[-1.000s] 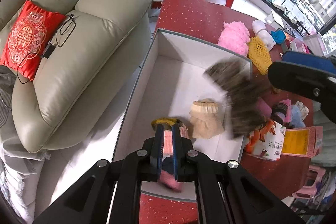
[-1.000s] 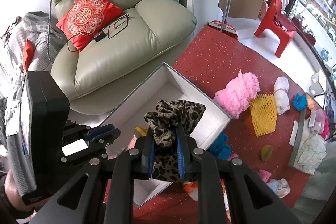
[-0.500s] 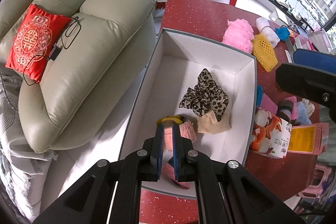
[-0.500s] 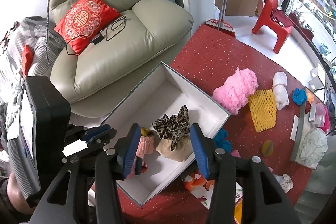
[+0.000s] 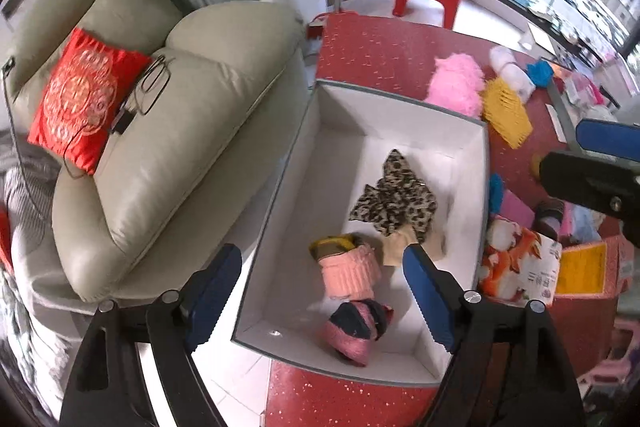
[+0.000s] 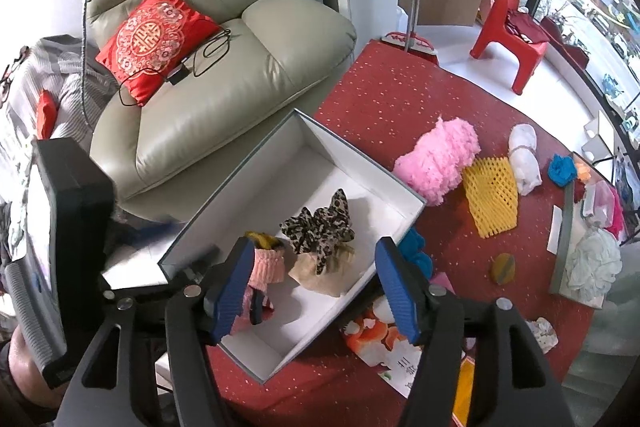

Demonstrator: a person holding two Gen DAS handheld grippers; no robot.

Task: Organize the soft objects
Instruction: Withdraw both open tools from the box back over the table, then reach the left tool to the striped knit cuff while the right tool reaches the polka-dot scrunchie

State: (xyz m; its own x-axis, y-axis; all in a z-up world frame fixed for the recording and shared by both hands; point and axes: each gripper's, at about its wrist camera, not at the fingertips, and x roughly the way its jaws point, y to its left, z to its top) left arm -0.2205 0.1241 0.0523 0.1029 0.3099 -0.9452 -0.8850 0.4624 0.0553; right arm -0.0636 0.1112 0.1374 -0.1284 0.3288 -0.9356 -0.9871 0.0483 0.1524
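A white open box (image 5: 400, 121) (image 6: 360, 169) sits on the red table. Inside lie a leopard-print scrunchie (image 5: 394, 201) (image 6: 320, 227) on a beige soft piece (image 5: 400, 251) (image 6: 324, 273), a pink knitted piece with a yellow end (image 5: 348, 269) (image 6: 268, 265), and a dark pink and black piece (image 5: 354, 329) (image 6: 254, 307). My left gripper (image 5: 320, 291) hangs over the box's near end, jaws opening, nothing pressed between them. My right gripper (image 6: 316, 287) hovers above the box, jaws also opening and empty.
On the table right of the box lie a pink fluffy bundle (image 6: 440, 159), yellow mesh (image 6: 490, 195), white socks (image 6: 524, 163), blue cloths (image 6: 416, 253) and a printed tissue pack (image 6: 380, 331). A beige sofa (image 6: 224, 95) with a red cushion (image 6: 156, 37) stands left.
The right gripper opened and the leopard scrunchie dropped onto the beige piece. The left gripper then opened, and the dark pink and black piece now lies in the box.
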